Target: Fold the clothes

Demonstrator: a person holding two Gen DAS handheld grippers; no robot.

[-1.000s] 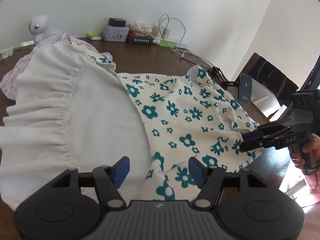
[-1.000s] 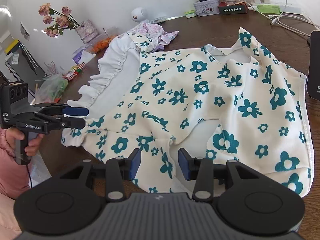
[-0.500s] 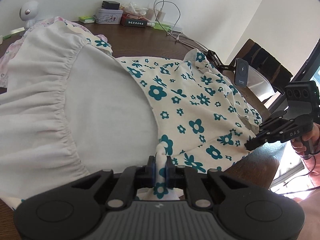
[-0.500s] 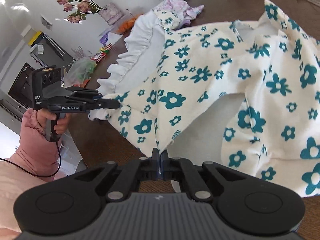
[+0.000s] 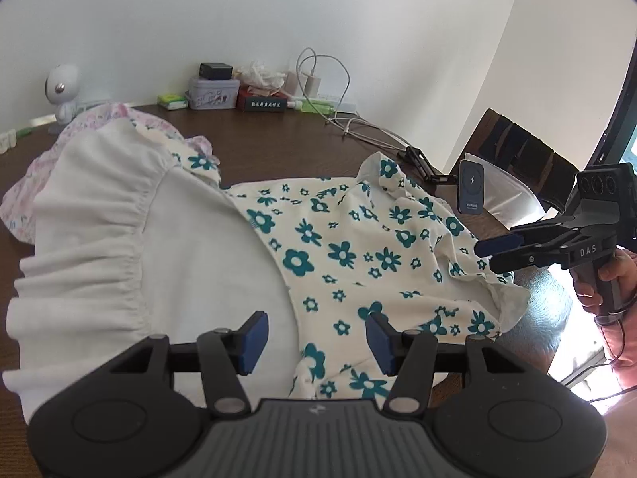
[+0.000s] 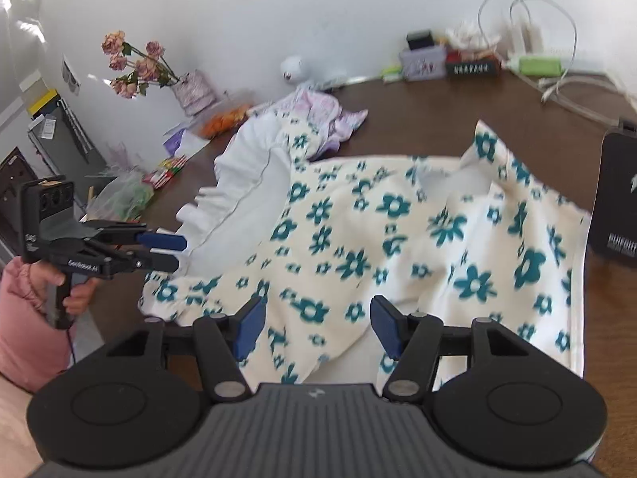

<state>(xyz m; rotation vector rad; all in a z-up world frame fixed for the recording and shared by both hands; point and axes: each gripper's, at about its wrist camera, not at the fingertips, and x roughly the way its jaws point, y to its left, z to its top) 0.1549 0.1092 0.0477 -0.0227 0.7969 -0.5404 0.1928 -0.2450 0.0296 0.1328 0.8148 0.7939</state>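
A cream dress with teal flowers (image 5: 338, 255) lies spread on the brown table (image 5: 278, 147), its white ruffled lining (image 5: 119, 239) turned up on the left. My left gripper (image 5: 316, 338) hovers open over the near hem, with nothing between its blue pads. The right wrist view shows the same dress (image 6: 398, 239) and my right gripper (image 6: 316, 326), also open above the near edge of the cloth. Each gripper appears in the other's view: the right gripper (image 5: 487, 255) at the dress's right edge, the left gripper (image 6: 177, 254) at its left edge, each held in a hand.
A pink patterned garment (image 6: 318, 107) lies bunched behind the dress. A dark phone on a stand (image 5: 471, 191) stands at the table's right side, beside a chair (image 5: 517, 151). Boxes (image 5: 215, 91), cables (image 5: 358, 123), a white figurine (image 5: 61, 87) and a vase of flowers (image 6: 191, 87) line the far edge.
Half a second ago both grippers were shut on the dress's near hem. Both have now opened and let go, and the cloth has settled on the table.
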